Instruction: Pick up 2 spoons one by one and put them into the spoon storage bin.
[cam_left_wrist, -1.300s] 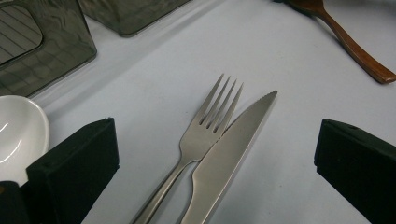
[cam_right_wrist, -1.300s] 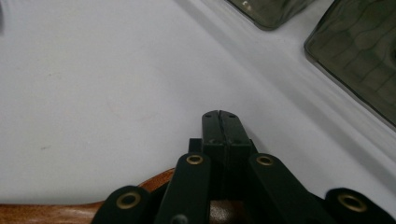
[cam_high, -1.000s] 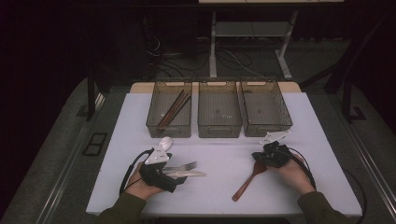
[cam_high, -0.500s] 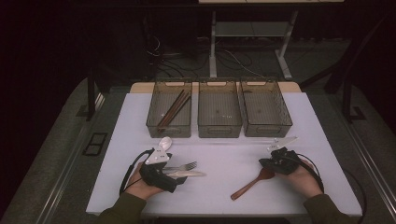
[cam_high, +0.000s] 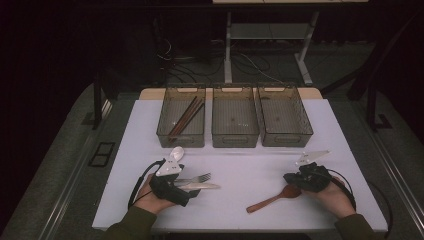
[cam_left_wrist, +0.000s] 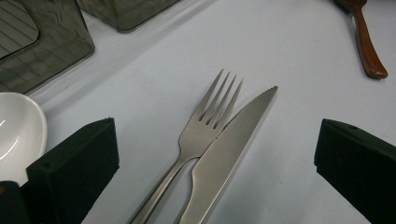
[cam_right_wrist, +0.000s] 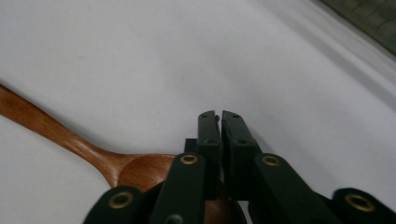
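Since right gripper has drawn back toward near right edge over last second, jaws now pressed together, nothing between them, hovering over bowl of wooden spoon. Spoon lies flat on table, handle pointing near-left, apparently dragged rightward with gripper. Left gripper unmoved, jaws spread wide either side of fork and knife, which touch side by side. White spoon just beside left jaw. Chopsticks already in left bin. Judgement: sorting barely begun; spoon not grasped yet.
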